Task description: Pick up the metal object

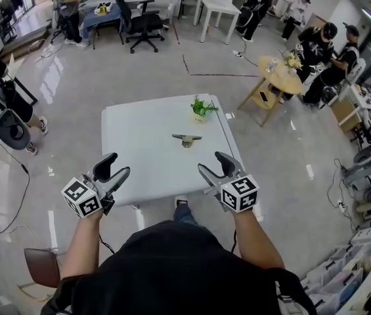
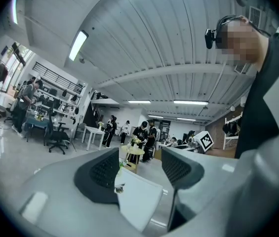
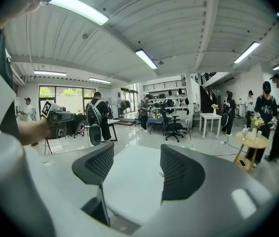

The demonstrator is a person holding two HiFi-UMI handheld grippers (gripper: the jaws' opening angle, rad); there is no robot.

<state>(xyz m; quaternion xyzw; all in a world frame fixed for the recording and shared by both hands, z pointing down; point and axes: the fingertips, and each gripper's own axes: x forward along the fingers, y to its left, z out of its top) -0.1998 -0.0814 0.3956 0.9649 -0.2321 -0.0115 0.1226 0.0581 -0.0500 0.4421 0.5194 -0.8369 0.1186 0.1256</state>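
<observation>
Not begun; metal object lay untouched on white table, 12 o'clock from left gripper and right gripper; both gaped empty; grasp remained

Black short-sleeved shirt — grey hand-held grippers, black-white marker cubes.

A: You are holding the left gripper and the right gripper out in front of you, side by side, both pointing forward.
B: Your bare left forearm and right forearm are reaching out roughly parallel.
A: And the fingers?
B: You are holding both pairs spread apart, gripping nothing.
</observation>
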